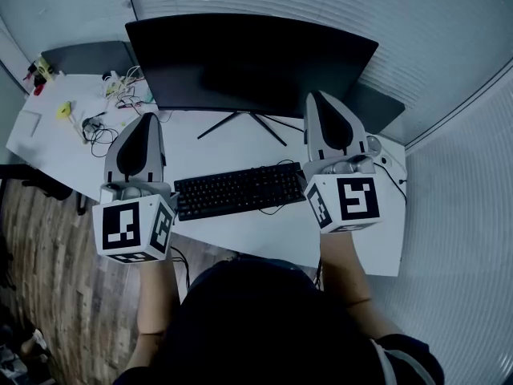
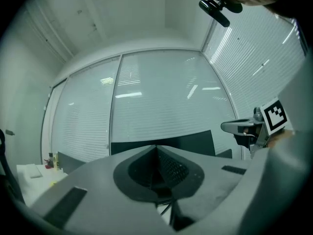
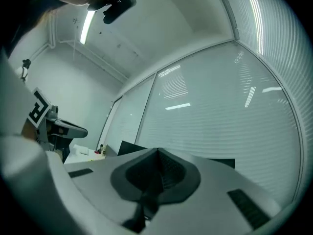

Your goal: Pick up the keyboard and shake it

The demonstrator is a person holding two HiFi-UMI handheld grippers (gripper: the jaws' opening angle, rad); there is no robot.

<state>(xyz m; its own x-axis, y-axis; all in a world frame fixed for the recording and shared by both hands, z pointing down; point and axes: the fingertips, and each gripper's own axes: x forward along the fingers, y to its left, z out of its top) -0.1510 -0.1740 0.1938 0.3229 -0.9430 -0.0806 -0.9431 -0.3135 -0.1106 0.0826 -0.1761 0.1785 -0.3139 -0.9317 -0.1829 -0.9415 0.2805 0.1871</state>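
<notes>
Down on the smooth white tabletop (image 1: 192,147) we've got the flat black keyboard (image 1: 239,190), lying just in front of the wide dark monitor (image 1: 248,66), its thin cable curling beside it. Striped glass walls (image 1: 449,46) wrap the room, with wood planks on the floor (image 1: 48,247). Left gripper (image 2: 156,148) and right gripper (image 3: 157,151): we see grey jaws pressed together, dotted pads meeting, nothing between them.

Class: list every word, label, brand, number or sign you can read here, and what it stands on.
No text can be read.
Flat black keyboard: key legends too small.
Square markers on the left tool and right tool: patterns, not letters.
Wide black monitor: no brand visible.
</notes>
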